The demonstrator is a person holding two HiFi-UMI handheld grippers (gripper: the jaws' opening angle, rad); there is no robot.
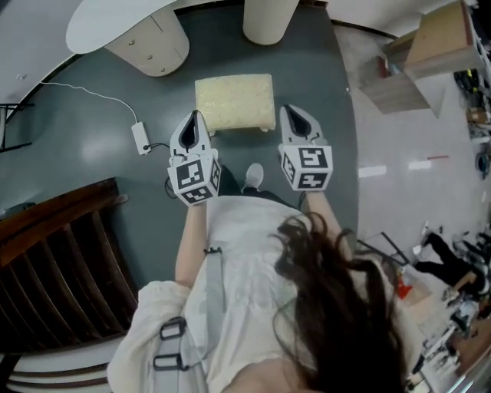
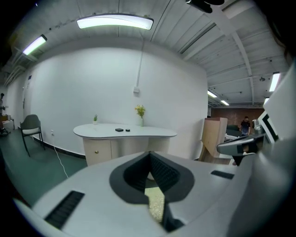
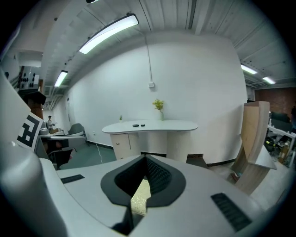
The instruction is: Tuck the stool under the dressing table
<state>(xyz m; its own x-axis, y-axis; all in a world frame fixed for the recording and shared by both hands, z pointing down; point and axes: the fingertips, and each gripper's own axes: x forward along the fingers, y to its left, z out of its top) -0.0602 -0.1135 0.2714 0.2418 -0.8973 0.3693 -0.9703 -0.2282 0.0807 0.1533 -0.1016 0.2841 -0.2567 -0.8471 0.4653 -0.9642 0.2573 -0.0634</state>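
The stool (image 1: 235,101), a low seat with a cream rectangular cushion, stands on the dark green floor just short of the dressing table (image 1: 115,23). That table has a white curved top, a cabinet and a round leg. My left gripper (image 1: 196,117) is shut and empty at the stool's near left corner. My right gripper (image 1: 290,111) is shut and empty at its near right corner. In the left gripper view the shut gripper (image 2: 150,156) points at the table (image 2: 125,133), with a strip of cushion (image 2: 156,203) showing below. The right gripper (image 3: 145,159) faces the same table (image 3: 150,126) and cushion (image 3: 141,199).
A white power strip (image 1: 142,138) with its cable lies on the floor left of the stool. A dark wooden slatted frame (image 1: 61,261) fills the near left. A wooden panel (image 3: 254,139) leans right of the table. A grey chair (image 2: 30,125) stands far left.
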